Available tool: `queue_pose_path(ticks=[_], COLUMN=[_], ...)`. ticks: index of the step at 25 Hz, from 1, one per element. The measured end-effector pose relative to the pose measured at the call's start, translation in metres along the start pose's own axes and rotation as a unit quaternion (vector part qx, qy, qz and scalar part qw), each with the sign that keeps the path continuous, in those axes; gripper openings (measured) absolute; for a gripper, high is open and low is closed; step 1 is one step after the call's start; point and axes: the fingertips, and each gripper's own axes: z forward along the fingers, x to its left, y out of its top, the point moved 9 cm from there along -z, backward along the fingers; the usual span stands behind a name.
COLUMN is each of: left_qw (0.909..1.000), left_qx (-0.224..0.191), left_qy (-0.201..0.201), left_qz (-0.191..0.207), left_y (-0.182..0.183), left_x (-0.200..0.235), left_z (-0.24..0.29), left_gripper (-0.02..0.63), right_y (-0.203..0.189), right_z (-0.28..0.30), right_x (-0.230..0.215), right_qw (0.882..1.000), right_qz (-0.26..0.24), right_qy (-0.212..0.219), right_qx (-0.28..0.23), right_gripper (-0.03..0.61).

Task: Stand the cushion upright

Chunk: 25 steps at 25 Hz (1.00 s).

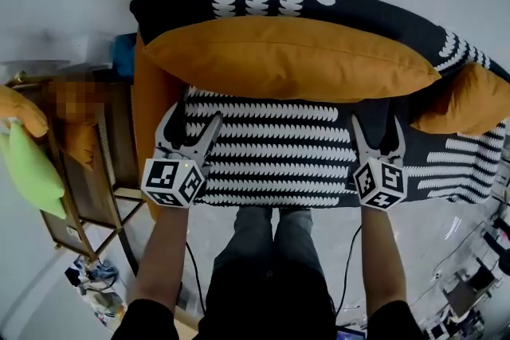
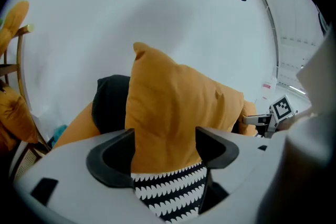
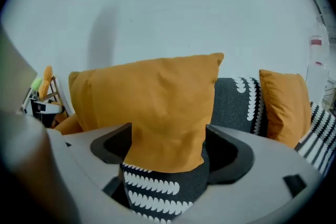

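A long orange cushion (image 1: 291,58) stands on its long edge against the backrest of a black sofa with a white scallop pattern (image 1: 279,159). The left gripper view shows the cushion (image 2: 173,107) end-on and the right gripper view shows its (image 3: 152,102) broad face. My left gripper (image 1: 194,127) hovers over the seat just in front of the cushion's left part, jaws open and empty. Level with it, my right gripper (image 1: 378,131) sits before the cushion's right part, also open and empty. Neither touches the cushion. In their own views the left gripper (image 2: 165,149) and right gripper (image 3: 168,149) frame cushion and seat.
A second orange cushion (image 1: 466,99) leans at the sofa's right end (image 3: 286,105). An orange armrest (image 1: 151,103) bounds the seat's left. A wooden rack (image 1: 80,187) with a green soft item (image 1: 32,167) stands at the left. A white wall rises behind the sofa.
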Motion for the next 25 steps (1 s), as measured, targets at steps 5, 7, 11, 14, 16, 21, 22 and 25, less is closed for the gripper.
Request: queue_pose_path(ticks=[5, 7, 11, 14, 16, 21, 22, 25], left_qw=[0.9991, 0.9982, 0.9954, 0.9916, 0.9894, 0.9840, 0.9830, 0.9798], left_qx=[-0.039, -0.053, -0.083, -0.113, -0.127, -0.157, -0.163, -0.177], left_qy=[-0.012, -0.015, -0.026, -0.031, -0.034, -0.045, -0.047, -0.053], left_qz=[0.014, 0.024, 0.040, 0.054, 0.062, 0.072, 0.072, 0.077], left_y=[0.046, 0.067, 0.112, 0.146, 0.163, 0.197, 0.202, 0.216], left_x=[-0.024, -0.033, -0.054, -0.066, -0.074, -0.095, -0.099, -0.114], left_z=[-0.044, -0.062, -0.098, -0.118, -0.134, -0.160, -0.163, -0.172], left_gripper=[0.364, 0.348, 0.299, 0.230, 0.201, 0.164, 0.163, 0.163], right_y=[0.038, 0.060, 0.107, 0.143, 0.161, 0.195, 0.199, 0.209], right_z=[-0.045, -0.065, -0.107, -0.130, -0.150, -0.188, -0.193, -0.208], right_x=[0.019, 0.025, 0.032, 0.039, 0.044, 0.049, 0.049, 0.048], right_qw=[0.999, 0.998, 0.994, 0.990, 0.987, 0.980, 0.978, 0.975], right_qz=[0.018, 0.021, 0.032, 0.022, 0.008, -0.013, -0.011, -0.009], right_qy=[0.016, 0.022, 0.027, 0.043, 0.055, 0.073, 0.077, 0.087], right_qx=[-0.035, -0.055, -0.101, -0.134, -0.148, -0.187, -0.191, -0.202], right_gripper=[0.442, 0.418, 0.333, 0.312, 0.301, 0.267, 0.261, 0.233])
